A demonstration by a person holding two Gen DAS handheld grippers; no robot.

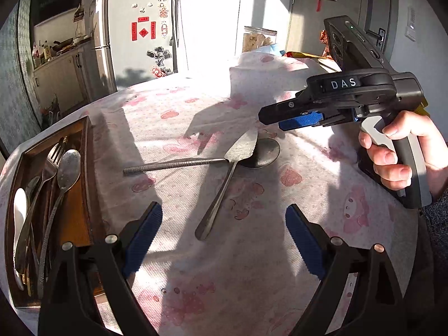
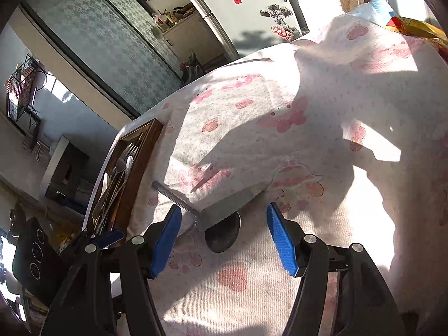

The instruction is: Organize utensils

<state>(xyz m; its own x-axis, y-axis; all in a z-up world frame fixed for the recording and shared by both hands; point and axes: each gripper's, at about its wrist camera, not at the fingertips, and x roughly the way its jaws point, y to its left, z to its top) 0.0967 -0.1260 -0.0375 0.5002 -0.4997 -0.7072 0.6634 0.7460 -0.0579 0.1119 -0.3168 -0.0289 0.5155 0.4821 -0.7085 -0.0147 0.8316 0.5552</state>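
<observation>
A serrated cake server (image 1: 224, 179) lies crossed over a metal spoon (image 1: 179, 164) with a ribbed handle on the pink-patterned cloth (image 1: 196, 106). My left gripper (image 1: 224, 240) is open, and the server's handle end sits just ahead between its fingers, untouched. My right gripper (image 1: 280, 117), in a hand, hovers open above and right of the spoon's bowl. In the right wrist view my right gripper (image 2: 224, 240) straddles the spoon bowl (image 2: 224, 236) and server blade (image 2: 232, 204) without pressing on them. The wooden tray (image 1: 86, 168) at the left holds a fork, spoons and a white spoon.
The tray (image 2: 140, 162) sits at the table's left edge, with the floor beyond it. My left gripper (image 2: 107, 238) shows beside the tray. A jar of food (image 1: 259, 40) and snack bags (image 1: 302, 55) stand at the far edge. A fridge (image 1: 134, 36) is behind.
</observation>
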